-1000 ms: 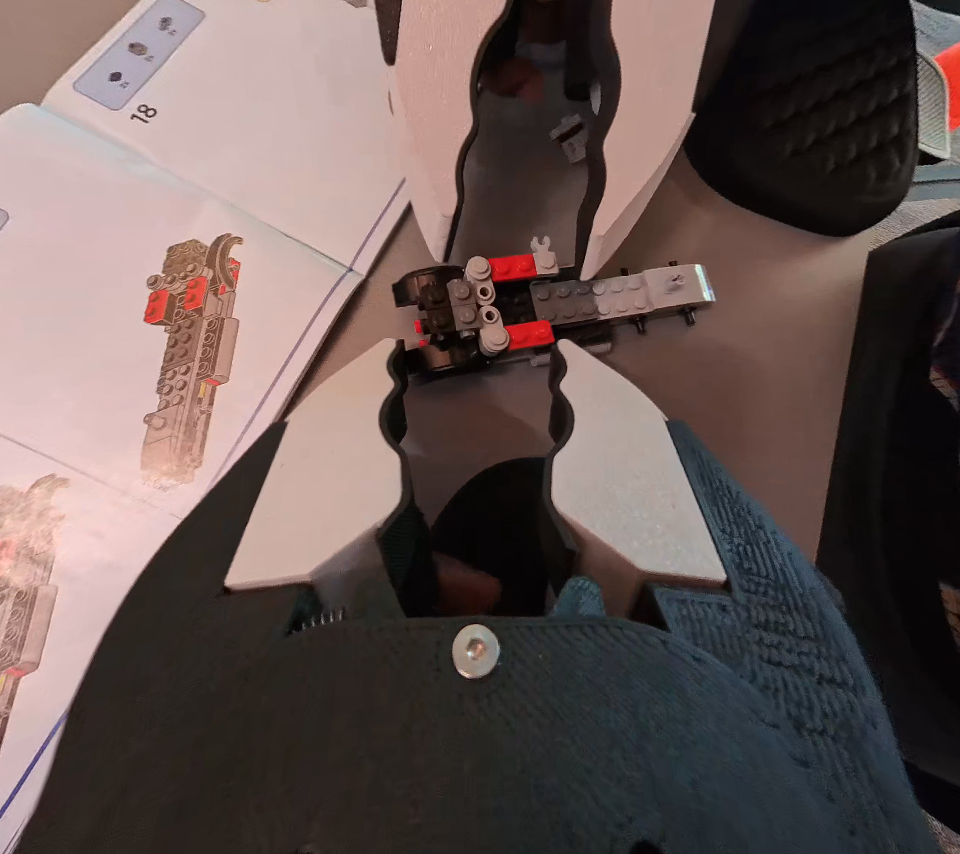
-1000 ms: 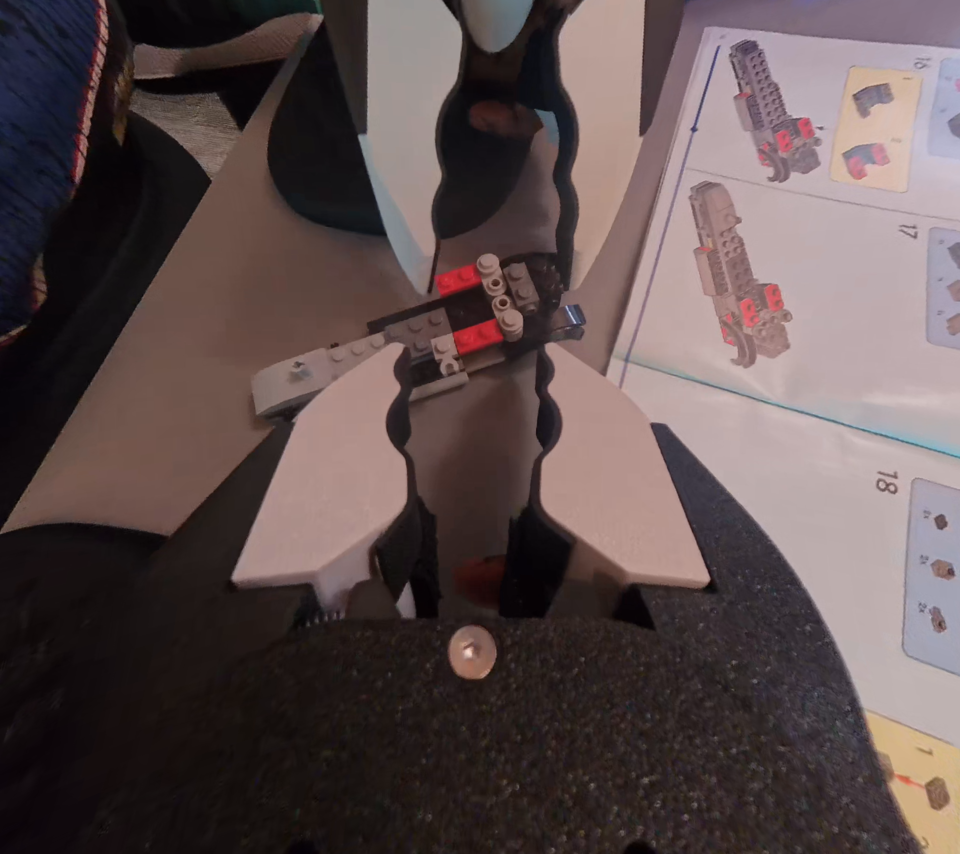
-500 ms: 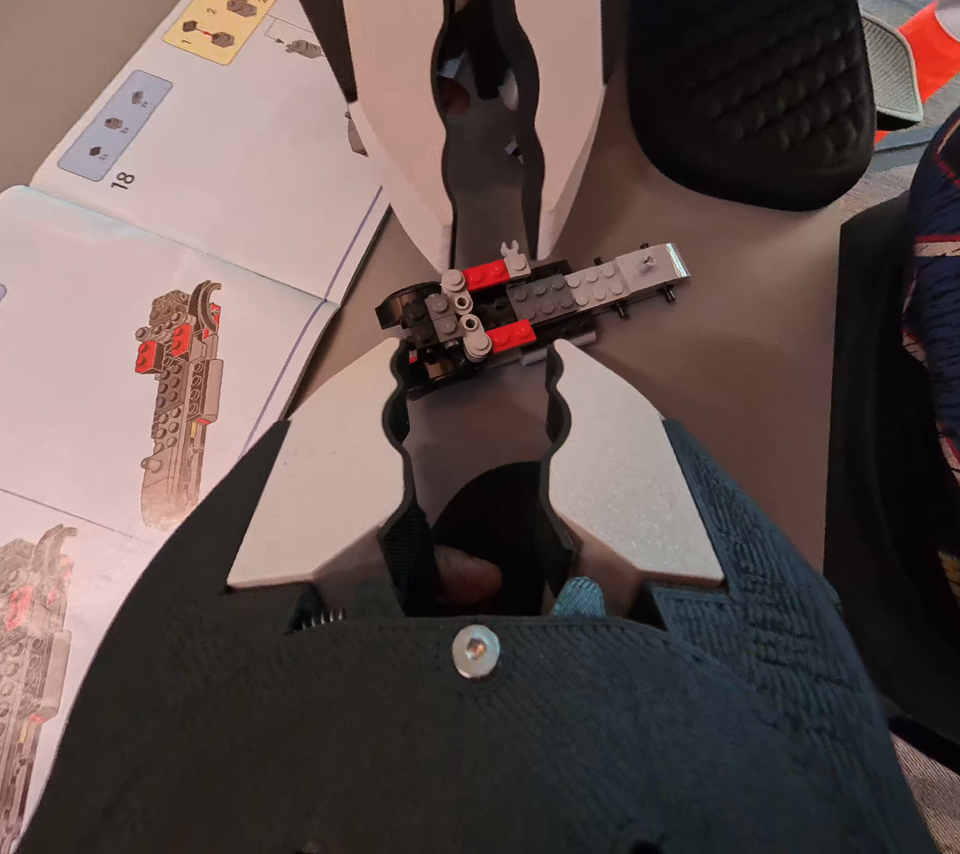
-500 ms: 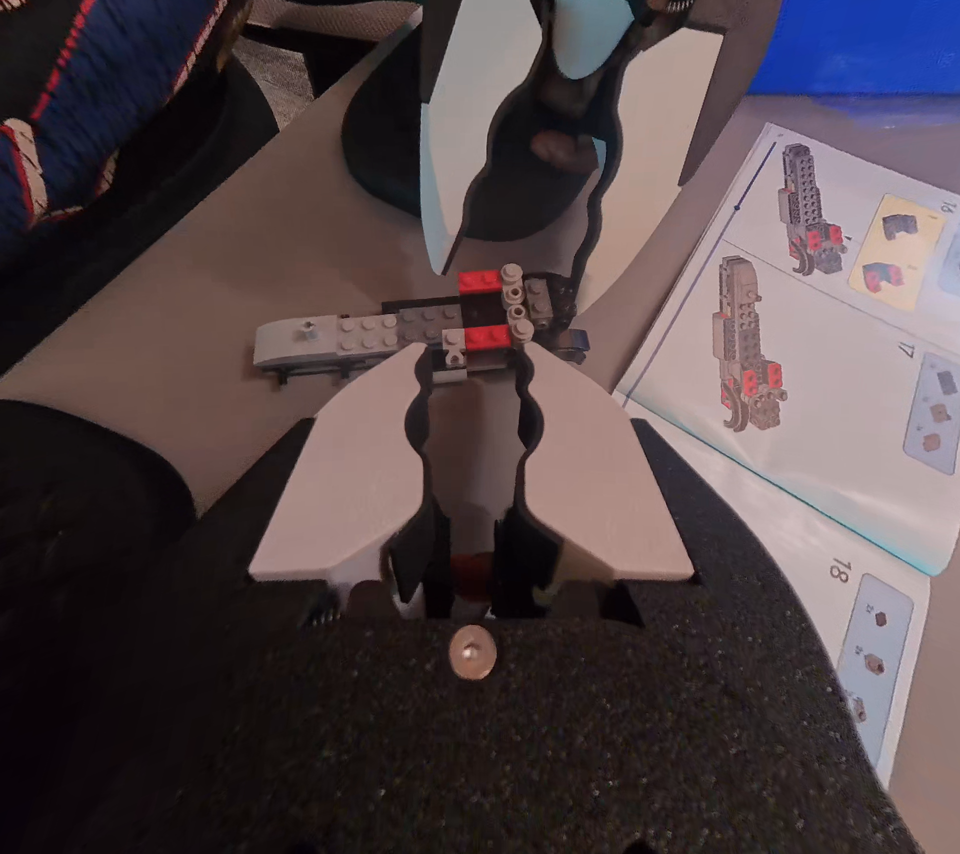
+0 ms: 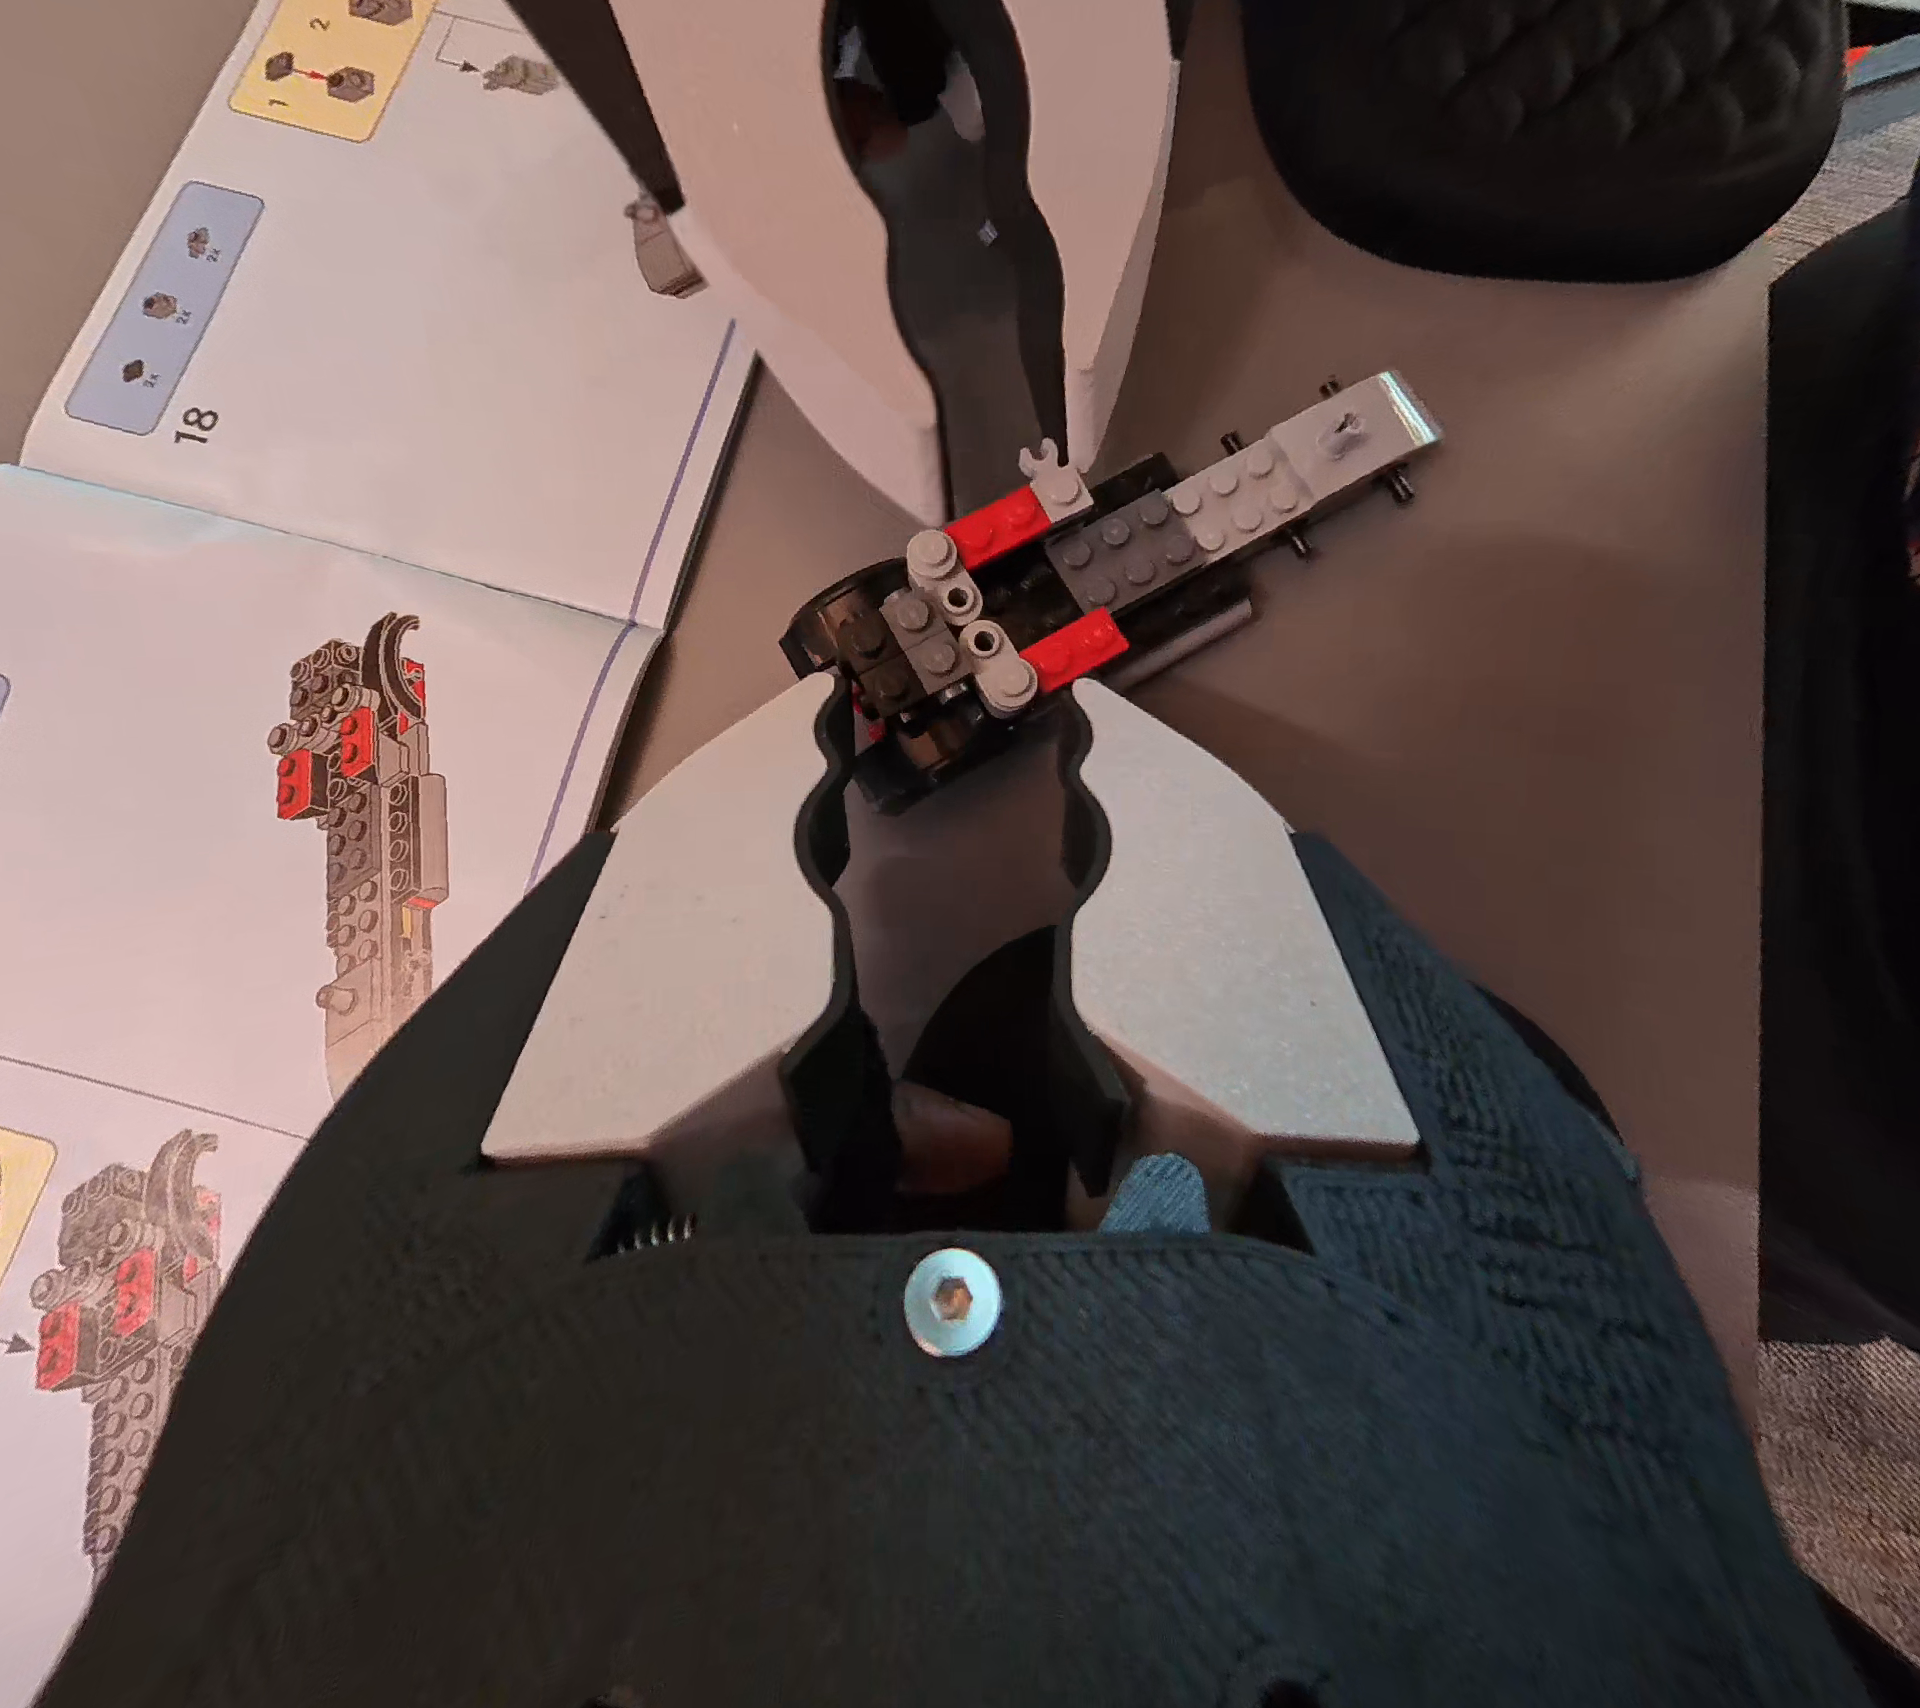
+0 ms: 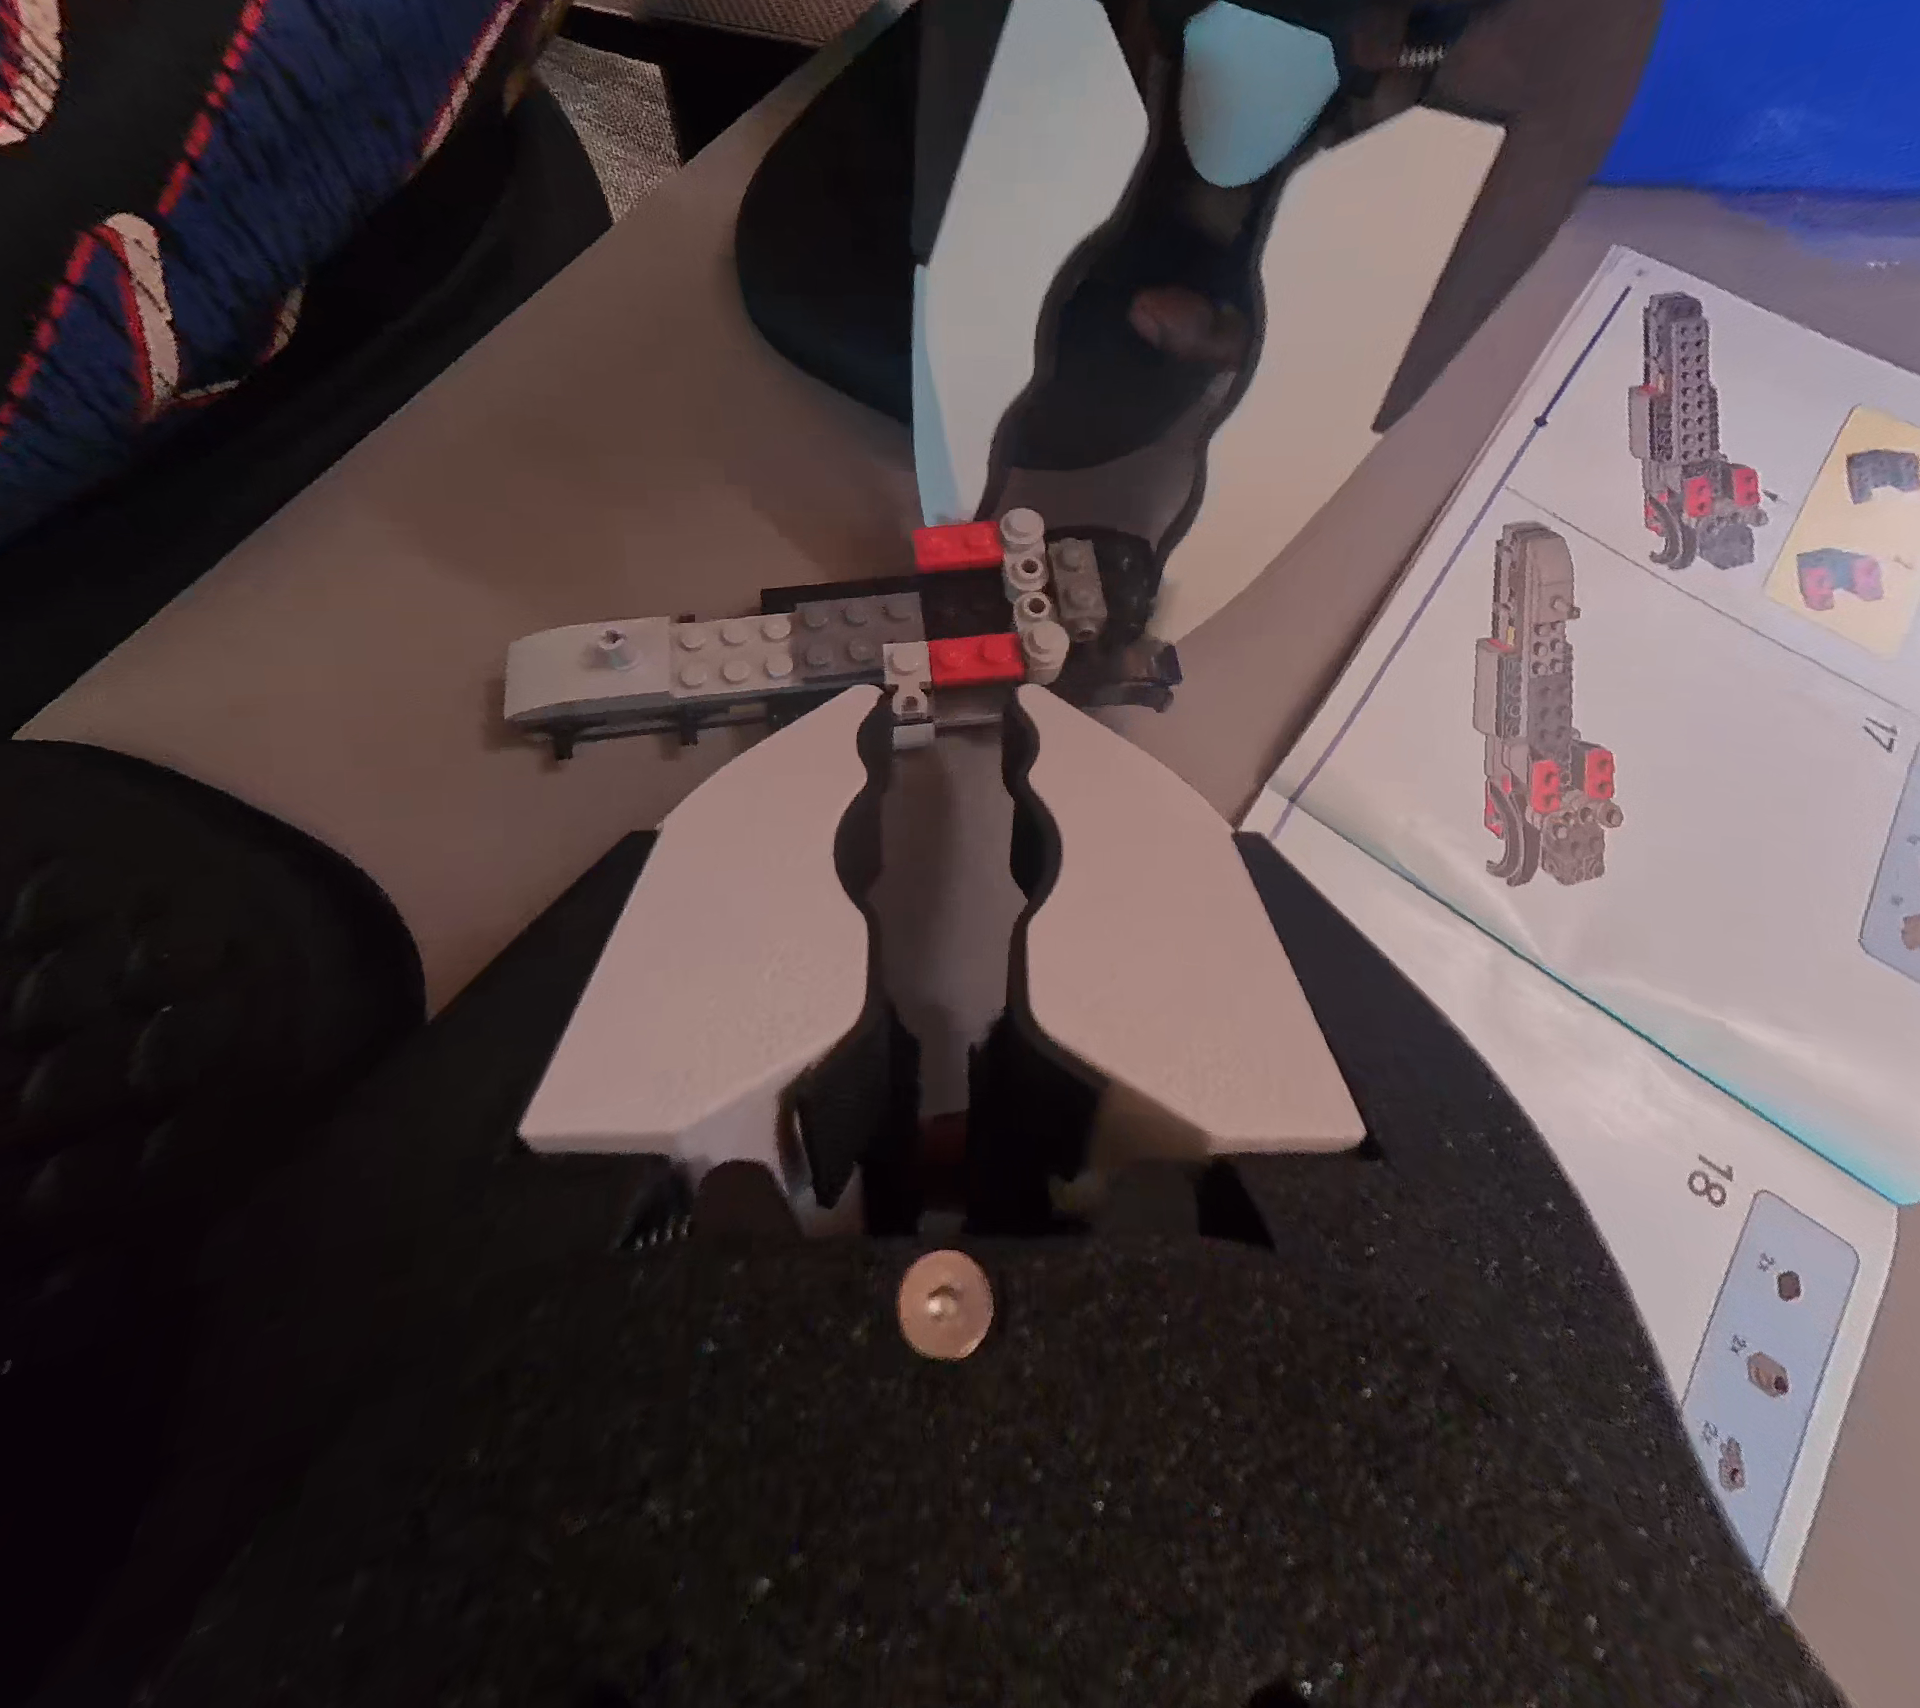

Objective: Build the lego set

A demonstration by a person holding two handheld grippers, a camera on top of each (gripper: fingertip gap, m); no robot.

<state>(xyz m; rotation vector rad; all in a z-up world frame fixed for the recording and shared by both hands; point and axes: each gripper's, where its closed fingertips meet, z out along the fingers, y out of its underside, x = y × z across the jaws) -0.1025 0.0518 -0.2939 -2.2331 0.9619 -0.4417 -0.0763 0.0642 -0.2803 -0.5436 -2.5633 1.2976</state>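
While the model (image 5: 1091,588) lies flat on the grey worktop (image 5: 1455,827), it is approached from opposite sides by the two grippers, presumably so that it can be steadied on one side and worked on from the other. The left gripper (image 5: 951,728) is held with a wide gap between its fingers, and its tips are set at the black, rounded end of the model; that end lies in the gap, but a firm grip cannot be confirmed, since the black pieces hide the contact. The right gripper (image 6: 940,708) is narrowed to a slim gap, and a small light grey clip piece (image 6: 909,708) is seen right at its tips, beside a red plate (image 6: 971,659). Whether the clip is pinched or merely touched cannot be told. From the left wrist view the same clip (image 5: 1055,479) sits at the model's far edge, just under the opposite gripper's tips, so it is judged that this piece is being seated or pressed home. The booklet (image 5: 343,515) is spread open just beside the model, on the left gripper's side, evidently so that the steps can be checked at a glance. The long grey tail (image 6: 623,666) is left free and is pointed away from the booklet.
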